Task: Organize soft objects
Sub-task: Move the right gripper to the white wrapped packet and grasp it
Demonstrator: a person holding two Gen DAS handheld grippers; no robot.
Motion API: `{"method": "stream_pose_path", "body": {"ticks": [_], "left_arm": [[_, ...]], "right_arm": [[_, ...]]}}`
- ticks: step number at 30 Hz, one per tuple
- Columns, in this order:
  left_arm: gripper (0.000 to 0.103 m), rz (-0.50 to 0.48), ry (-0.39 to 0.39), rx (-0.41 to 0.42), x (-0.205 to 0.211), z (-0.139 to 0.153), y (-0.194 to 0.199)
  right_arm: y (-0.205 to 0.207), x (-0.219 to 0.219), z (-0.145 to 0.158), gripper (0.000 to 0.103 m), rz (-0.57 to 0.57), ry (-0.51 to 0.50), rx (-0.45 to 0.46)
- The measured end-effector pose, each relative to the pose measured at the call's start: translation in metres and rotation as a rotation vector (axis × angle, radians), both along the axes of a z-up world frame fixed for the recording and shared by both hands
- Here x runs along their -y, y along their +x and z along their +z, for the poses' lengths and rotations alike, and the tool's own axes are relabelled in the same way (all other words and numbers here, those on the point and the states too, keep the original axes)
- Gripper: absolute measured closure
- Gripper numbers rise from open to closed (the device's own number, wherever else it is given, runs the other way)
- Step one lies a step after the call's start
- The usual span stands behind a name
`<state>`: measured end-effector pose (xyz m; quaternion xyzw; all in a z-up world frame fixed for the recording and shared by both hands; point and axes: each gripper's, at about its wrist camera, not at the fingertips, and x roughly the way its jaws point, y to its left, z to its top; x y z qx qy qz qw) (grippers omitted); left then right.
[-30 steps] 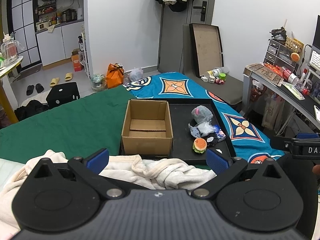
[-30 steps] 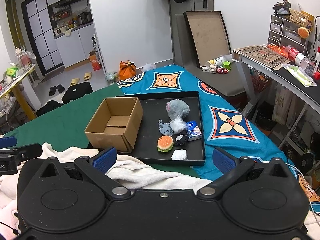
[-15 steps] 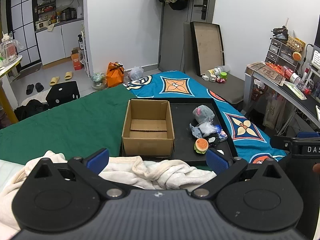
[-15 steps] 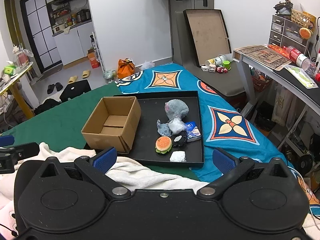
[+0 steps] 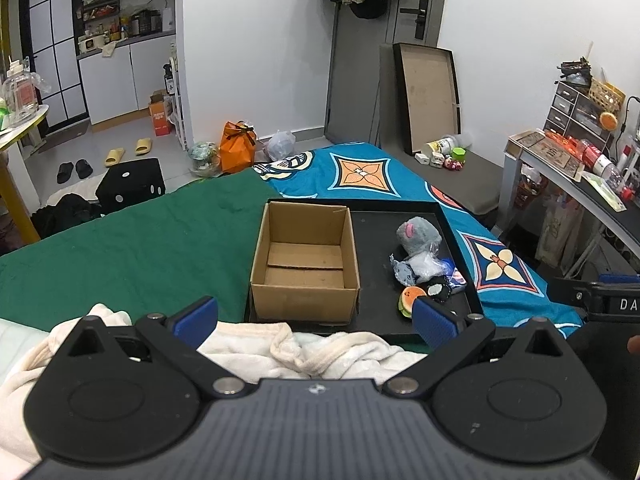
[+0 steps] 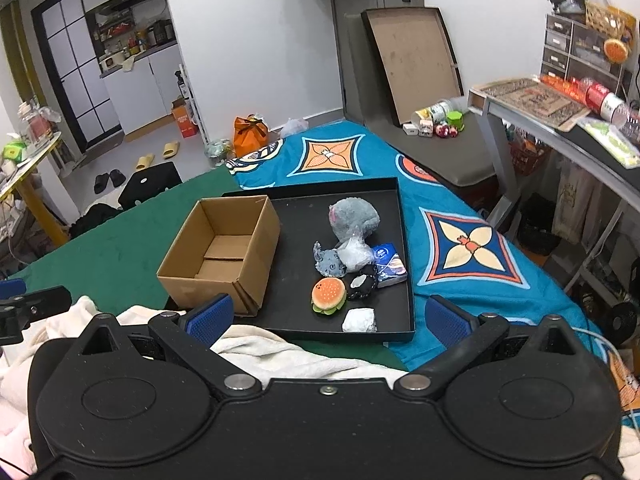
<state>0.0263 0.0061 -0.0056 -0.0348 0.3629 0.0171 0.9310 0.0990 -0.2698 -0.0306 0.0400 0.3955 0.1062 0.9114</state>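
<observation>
- A black tray (image 6: 404, 240) sits on the bed, across the seam between the green blanket (image 5: 120, 248) and the blue patterned blanket (image 6: 460, 248). It probably serves as a firm, flat base on the soft bedding.
- An open cardboard box (image 6: 224, 256) fills the tray's left half and is empty. It looks like the place the soft things are meant to go.
- The soft things lie bunched in the tray's right half, at about 3 o'clock from the box. None is in the box, so the sorting has not begun.
- In that bunch, a grey plush toy (image 6: 354, 218) lies at 12 o'clock. A burger toy (image 6: 329, 295) and a small white bundle (image 6: 359, 320) lie at 6 o'clock. Between them are a small grey toy (image 6: 329, 264), a clear bag (image 6: 355, 254), a black round toy (image 6: 362, 282) and a blue packet (image 6: 388, 264), all touching or just beside one another.
- The right claw (image 6: 328, 316) is level and points forward over a cream towel (image 6: 280, 352). It is spread wide and empty, short of the tray, with the burger toy straight ahead.
- The left claw (image 5: 316, 316) is also spread wide and empty. It hangs level over the same towel, facing the box at 12 o'clock.
- Each claw shows at the edge of the other's view, so they are side by side.
</observation>
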Motion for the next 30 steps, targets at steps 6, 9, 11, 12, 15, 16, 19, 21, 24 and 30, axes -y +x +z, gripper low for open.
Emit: {"method": "stream_pose_path", "body": {"ticks": [6,9,11,12,15,16,19,21,24,30], "left_arm": [[0.001,0.031,0.006,-0.017,-0.005,-0.009,0.015],[0.001,0.040,0.003,-0.022,-0.008,-0.014,0.023],[0.001,0.042,0.002,-0.028,-0.009,-0.017,0.029],[0.001,0.042,0.005,-0.030,-0.009,-0.019,0.032],[0.001,0.043,0.012,-0.038,-0.009,-0.026,0.040],[0.001,0.043,0.012,-0.044,-0.011,-0.028,0.044],[0.001,0.049,0.008,-0.057,-0.012,-0.036,0.053],[0.001,0.051,0.005,-0.067,-0.013,-0.040,0.059],[0.001,0.056,0.005,-0.081,-0.015,-0.046,0.069],[0.001,0.069,-0.004,-0.110,-0.023,-0.058,0.088]], "right_arm": [[0.018,0.001,-0.017,0.000,0.003,0.012,-0.048],[0.028,0.002,-0.026,0.000,0.004,0.023,-0.072],[0.035,0.003,-0.032,0.000,-0.002,0.032,-0.089],[0.039,0.004,-0.035,0.000,-0.004,0.035,-0.098],[0.049,0.005,-0.046,0.000,-0.013,0.040,-0.122],[0.053,0.006,-0.050,0.000,-0.014,0.042,-0.132],[0.062,0.006,-0.061,0.000,-0.018,0.051,-0.161],[0.068,0.006,-0.066,0.000,-0.019,0.054,-0.177],[0.079,0.007,-0.075,0.000,-0.021,0.067,-0.198],[0.095,0.009,-0.090,0.000,-0.030,0.084,-0.227]]}}
